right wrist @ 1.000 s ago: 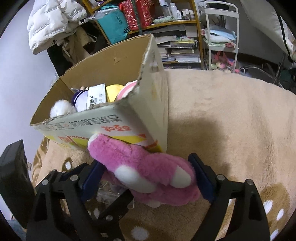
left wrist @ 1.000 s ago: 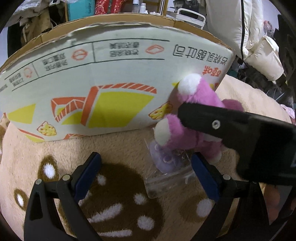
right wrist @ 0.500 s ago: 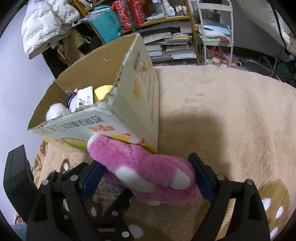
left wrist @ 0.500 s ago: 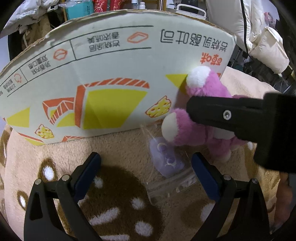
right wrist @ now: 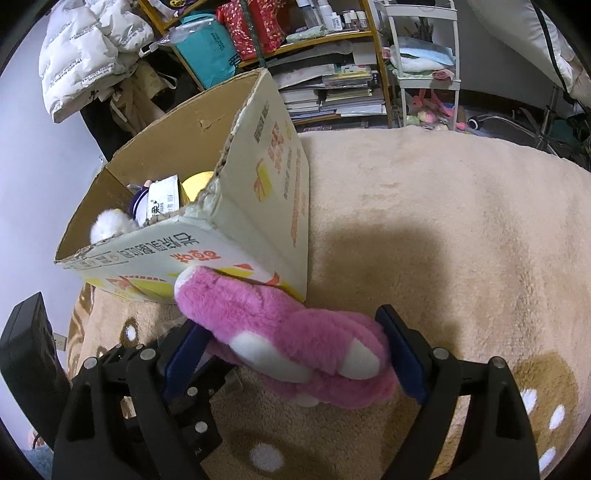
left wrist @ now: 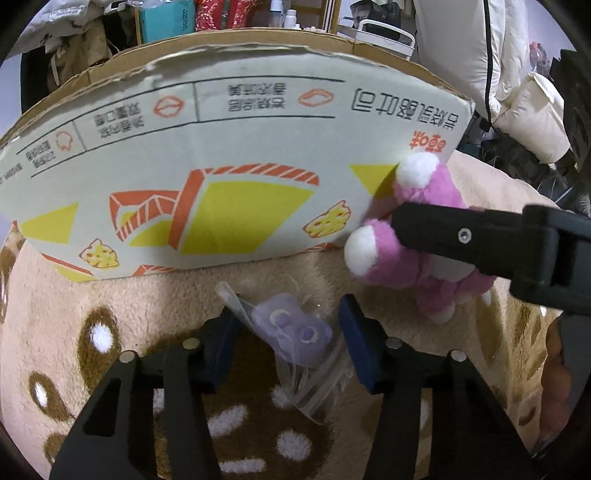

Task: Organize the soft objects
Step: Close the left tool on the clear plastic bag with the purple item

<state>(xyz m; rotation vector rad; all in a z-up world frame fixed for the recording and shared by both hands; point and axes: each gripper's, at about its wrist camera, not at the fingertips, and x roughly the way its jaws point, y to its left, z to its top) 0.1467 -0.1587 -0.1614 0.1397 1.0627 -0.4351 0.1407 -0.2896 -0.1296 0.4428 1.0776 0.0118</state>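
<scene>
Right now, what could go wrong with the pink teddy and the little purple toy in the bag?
The pink plush sits low against the cardboard box, so it might bump the wall unless the right gripper lifts it first. The left gripper straddles the purple toy in its slippery clear bag; the fingers might pinch only plastic and slip.

A beige plush rug (right wrist: 443, 229) with brown patches and white spots fills the lower frame. At upper centre stands a wooden shelf (right wrist: 332, 37) with stacked books (right wrist: 332, 96), a teal bag (right wrist: 207, 48) and a red package (right wrist: 255, 22). A white puffer jacket (right wrist: 88, 51) hangs at upper left, a white cart (right wrist: 424, 62) at upper right.
</scene>
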